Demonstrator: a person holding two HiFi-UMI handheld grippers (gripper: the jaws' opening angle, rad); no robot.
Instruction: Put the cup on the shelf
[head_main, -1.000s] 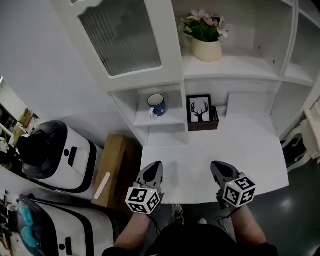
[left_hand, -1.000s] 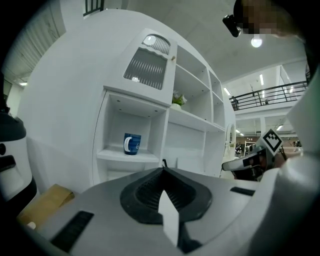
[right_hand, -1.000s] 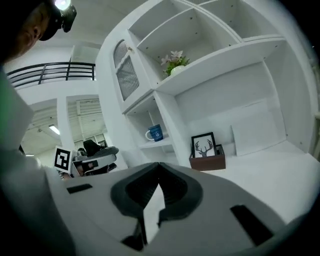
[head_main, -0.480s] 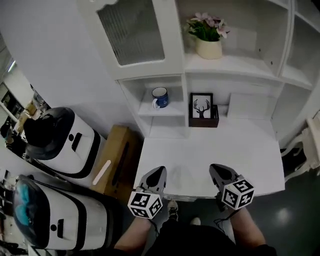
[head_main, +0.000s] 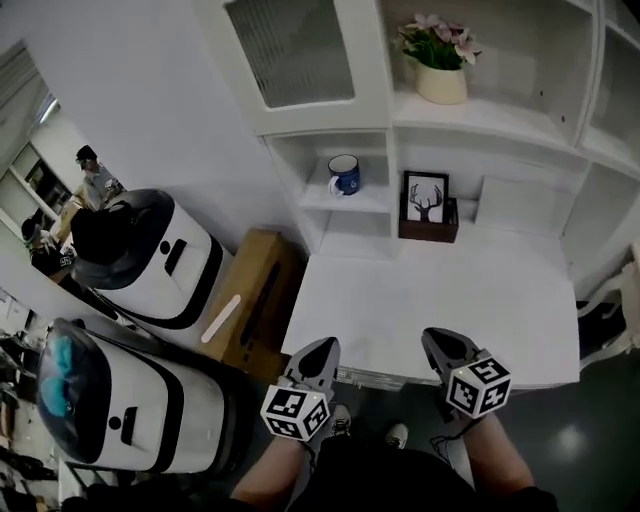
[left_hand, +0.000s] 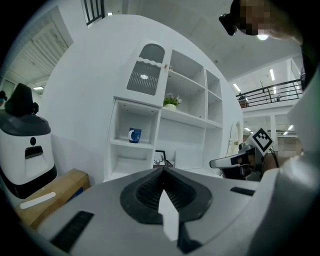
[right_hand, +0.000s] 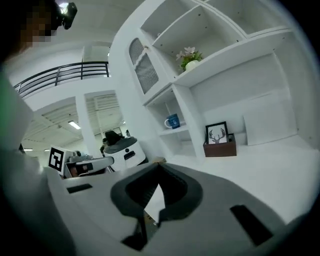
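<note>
At twelve o'clock from the left gripper (head_main: 323, 346), across the white desk top (head_main: 430, 300), the dark blue mug with a pale rim (head_main: 344, 174) stands upright on the small white shelf board (head_main: 372, 201) of a narrow cubby, so the placing looks finished. Any remaining risk is slight and would come from going back in. The cubby is tight, the mug's handle points out toward seven o'clock, and a jaw pushed in again could catch it and drag the mug off the board's front lip. A careless sweep toward one o'clock could also strike the black-framed deer picture (head_main: 427, 198), which leans in its brown wooden holder just right of the cubby. Both tools are held low at the desk's near edge, well apart from the mug, side by side and pointing toward twelve o'clock, with marker cubes nearest the person. The left gripper's own view shows its jaws pressed together with nothing between them. The right gripper (head_main: 436, 337) is likewise clenched and empty, and past its tips only the bare desk and the distant shelves are visible.
</note>
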